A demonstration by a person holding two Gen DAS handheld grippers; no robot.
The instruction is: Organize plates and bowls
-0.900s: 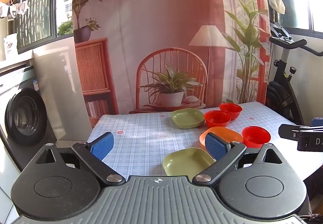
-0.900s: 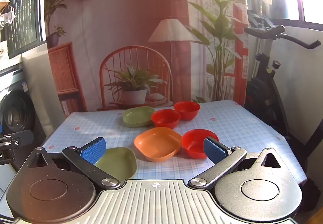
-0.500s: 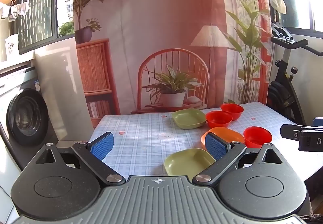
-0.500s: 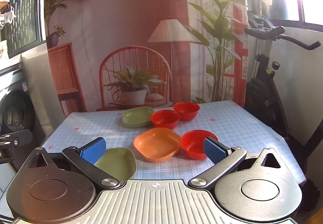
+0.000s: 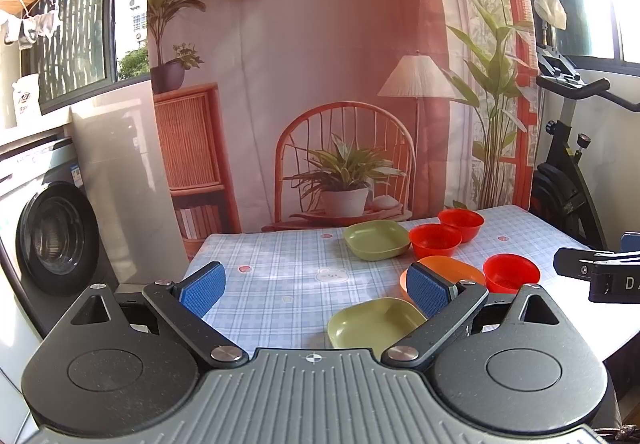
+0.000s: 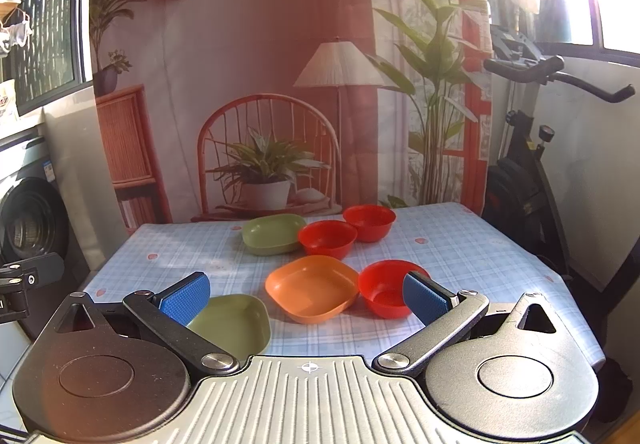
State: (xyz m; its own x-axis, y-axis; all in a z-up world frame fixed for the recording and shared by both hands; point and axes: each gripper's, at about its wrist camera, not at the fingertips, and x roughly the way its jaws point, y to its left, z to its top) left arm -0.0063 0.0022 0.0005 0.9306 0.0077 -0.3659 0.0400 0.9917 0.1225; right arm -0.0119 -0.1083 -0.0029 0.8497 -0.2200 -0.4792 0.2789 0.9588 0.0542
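Note:
On the checked table (image 5: 280,264) lie two green plates, near (image 5: 372,322) and far (image 5: 376,240), an orange plate (image 5: 460,270) and three red bowls: near (image 5: 510,272), middle (image 5: 434,240), far (image 5: 460,223). My left gripper (image 5: 316,284) is open and empty, held above the table's near edge. My right gripper (image 6: 304,296) is open and empty, above the near green plate (image 6: 236,324), the orange plate (image 6: 312,288) and the near red bowl (image 6: 384,288). The far green plate (image 6: 272,234) and two red bowls (image 6: 328,238) (image 6: 370,222) sit behind.
A washing machine (image 5: 56,240) stands left of the table. An exercise bike (image 6: 532,163) stands to the right. A printed backdrop (image 5: 340,103) hangs behind the table. The right gripper's tip (image 5: 592,272) shows at the right edge of the left wrist view.
Both grippers have shifted only slightly; the left view has drifted a little. No plate or bowl has moved.

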